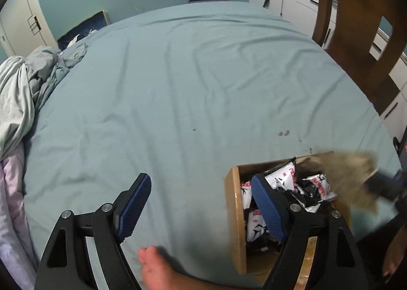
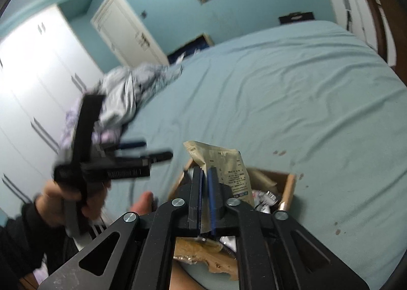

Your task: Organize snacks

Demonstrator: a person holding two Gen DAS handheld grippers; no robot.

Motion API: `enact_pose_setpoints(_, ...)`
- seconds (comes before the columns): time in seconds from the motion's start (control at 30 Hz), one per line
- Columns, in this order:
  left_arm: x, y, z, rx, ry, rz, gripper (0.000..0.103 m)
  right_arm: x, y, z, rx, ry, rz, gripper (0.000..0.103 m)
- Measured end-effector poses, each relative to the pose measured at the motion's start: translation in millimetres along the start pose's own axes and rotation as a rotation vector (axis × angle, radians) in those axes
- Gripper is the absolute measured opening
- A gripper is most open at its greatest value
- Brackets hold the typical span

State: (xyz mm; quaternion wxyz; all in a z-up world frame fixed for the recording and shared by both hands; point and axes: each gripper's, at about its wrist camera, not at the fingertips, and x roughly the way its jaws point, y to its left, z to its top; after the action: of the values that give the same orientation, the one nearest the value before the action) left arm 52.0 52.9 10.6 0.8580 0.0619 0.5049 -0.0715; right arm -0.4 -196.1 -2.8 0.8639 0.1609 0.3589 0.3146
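Jaws of the left gripper (image 1: pixel 201 203) stand wide apart with nothing between them, only bare sheet below; one blue pad (image 1: pixel 134 203) hangs over the bed, the other overlaps the near-left edge of the cardboard box (image 1: pixel 232 213). Right gripper (image 2: pixel 205 183) has its jaws nearly together, pinching a tan snack packet (image 2: pixel 226 162) that stands upright above the box, printed back side showing. In the left wrist view that packet is just a tan blur over the far-right corner of the box.

Box sits on the blue-green bed sheet (image 1: pixel 178 86), near its front edge, flaps open. Inside the box: several black-and-white snack packs (image 1: pixel 287 178) with red lettering, piled loosely. Brown stains (image 1: pixel 283 133) on the sheet just beyond the box.

Left hand (image 2: pixel 68 201) in a dark sleeve grips the left gripper's handle, left of the box, motion-blurred. Bare foot (image 1: pixel 155 267) rests on the sheet left of the box. Crumpled bedding (image 1: pixel 28 86) lies far left of the box, wooden chair (image 1: pixel 356 35) behind it to the right.
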Motion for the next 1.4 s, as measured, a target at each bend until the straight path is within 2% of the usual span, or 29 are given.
enact_pose_setpoints(0.13,-5.1,-2.7,-5.4,0.031,-0.013,0.015,0.082,28.5,7.5,0.0,0.021,0.156,-0.021,0.011)
enact_pose_setpoints(0.27,-17.0,-8.0,-13.6,0.081,-0.032,0.030,0.082,29.6,5.7,9.6,0.048,0.228,-0.094,0.015)
enact_pose_setpoints(0.4,-21.8,-14.3,-15.0,0.115,-0.038,0.005,0.082,4.8,22.3,28.2,-0.100,0.198,-0.319,0.015)
enact_pose_setpoints(0.43,-22.3,-15.9,-15.3,0.124,-0.040,0.005,0.082,-1.2,25.1,29.7,-0.133,0.189,-0.343,0.016)
enact_pose_setpoints(0.5,-23.4,-19.4,-15.9,0.143,-0.047,0.012,0.084,-9.3,26.1,28.9,-0.167,0.179,-0.378,0.025)
enact_pose_setpoints(0.57,-23.3,-22.1,-15.5,0.153,-0.043,0.015,0.085,-15.4,18.8,25.3,-0.142,0.138,-0.398,0.040)
enact_pose_setpoints(0.67,-23.6,-23.9,-13.6,0.157,-0.039,0.002,0.086,-14.4,7.6,23.4,-0.060,0.100,-0.432,0.041)
enact_pose_setpoints(0.77,-23.2,-25.5,-13.5,0.171,-0.049,0.017,0.090,3.4,10.5,24.0,-0.086,0.128,-0.488,0.043)
enact_pose_setpoints(0.8,-22.5,-26.1,-13.8,0.175,-0.049,0.027,0.093,9.8,11.4,22.9,-0.092,0.143,-0.489,0.045)
enact_pose_setpoints(0.87,-21.8,-26.0,-13.7,0.174,-0.044,0.027,0.097,16.9,7.9,22.4,-0.068,0.169,-0.449,0.061)
enact_pose_setpoints(0.97,-22.1,-26.3,-13.0,0.173,-0.041,0.020,0.098,18.0,11.7,21.0,-0.064,0.172,-0.450,0.074)
enact_pose_setpoints(1.03,-21.5,-26.0,-12.5,0.174,-0.037,0.024,0.098,17.3,7.0,18.5,-0.072,0.170,-0.456,0.079)
enact_pose_setpoints(1.23,-19.4,-26.2,-12.1,0.172,-0.025,0.026,0.099,23.9,6.0,15.5,-0.082,0.162,-0.565,0.079)
enact_pose_setpoints(1.4,-19.0,-26.7,-11.7,0.171,-0.025,0.029,0.099,30.3,8.9,12.8,-0.097,0.162,-0.558,0.079)
